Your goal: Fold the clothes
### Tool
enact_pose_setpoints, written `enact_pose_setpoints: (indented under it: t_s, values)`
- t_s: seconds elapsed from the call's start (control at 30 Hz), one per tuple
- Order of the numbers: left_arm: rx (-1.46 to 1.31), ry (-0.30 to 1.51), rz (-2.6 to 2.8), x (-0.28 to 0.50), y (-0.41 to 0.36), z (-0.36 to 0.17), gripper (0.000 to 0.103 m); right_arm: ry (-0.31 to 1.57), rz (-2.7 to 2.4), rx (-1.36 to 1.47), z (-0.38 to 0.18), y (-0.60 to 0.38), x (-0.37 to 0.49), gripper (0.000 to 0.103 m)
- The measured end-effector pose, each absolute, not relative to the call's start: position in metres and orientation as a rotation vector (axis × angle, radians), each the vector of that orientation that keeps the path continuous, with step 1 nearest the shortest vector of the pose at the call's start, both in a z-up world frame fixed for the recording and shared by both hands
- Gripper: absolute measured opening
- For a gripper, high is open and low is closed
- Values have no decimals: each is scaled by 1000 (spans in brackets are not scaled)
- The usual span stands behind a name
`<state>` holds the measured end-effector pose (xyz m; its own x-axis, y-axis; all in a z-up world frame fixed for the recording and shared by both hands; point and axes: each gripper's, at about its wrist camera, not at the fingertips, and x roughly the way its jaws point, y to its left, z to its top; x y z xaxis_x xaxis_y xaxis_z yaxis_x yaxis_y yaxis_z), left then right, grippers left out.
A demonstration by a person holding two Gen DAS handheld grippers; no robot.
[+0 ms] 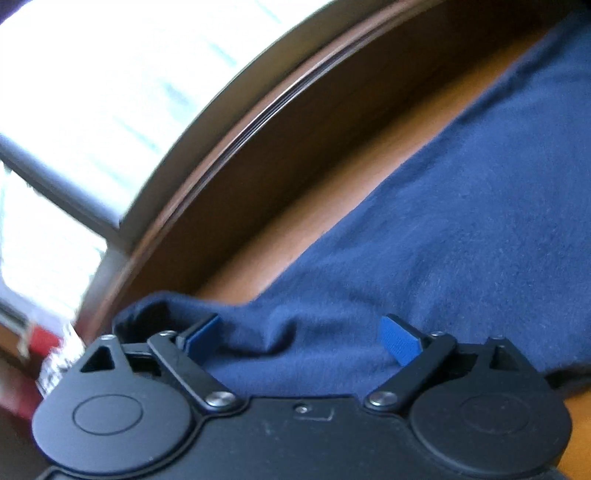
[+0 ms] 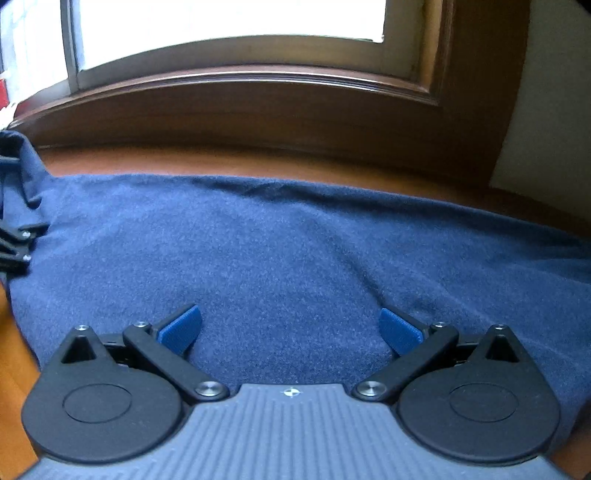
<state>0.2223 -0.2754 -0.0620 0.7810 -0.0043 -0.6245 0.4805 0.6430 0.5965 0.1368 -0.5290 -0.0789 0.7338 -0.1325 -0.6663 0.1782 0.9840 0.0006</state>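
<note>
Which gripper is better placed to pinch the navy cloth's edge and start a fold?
Left gripper: open at a bunched edge of the navy cloth. Right gripper is open over flat mid-fabric.

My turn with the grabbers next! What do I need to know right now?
Left gripper: jaws open, over a bunched edge of the blue cloth, holding nothing.
Right gripper: jaws open, low over the flat middle of the cloth, holding nothing.
The cloth lies spread on the brown table below the window.
Done: spread out, mostly smooth.
Left: no fold shows yet; grip an edge and fold.
</note>
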Motion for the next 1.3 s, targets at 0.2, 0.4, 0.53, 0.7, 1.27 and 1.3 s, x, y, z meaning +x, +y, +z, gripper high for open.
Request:
enact_pose_setpoints:
  t_s: [0.2,0.4,0.53,0.7,1.27,1.3]
  values:
    - [789,670,-223,203,-235,-51,97,703,-212,126,-76,-523,127,103]
    - [700,702,-202,209,-178,-42,98,665,-338,324,-58,-471,126,101]
    - [696,689,-237,212,-137,-38,98,636,-422,455,-46,-436,126,101]
    - [640,692,-294,224,-88,-31,98,623,-433,535,-39,-387,136,101]
    - [700,612,-351,261,-14,-25,98,696,50,333,-69,-199,239,79]
    - [726,596,-386,260,-11,-26,98,686,36,321,-69,-195,241,79]
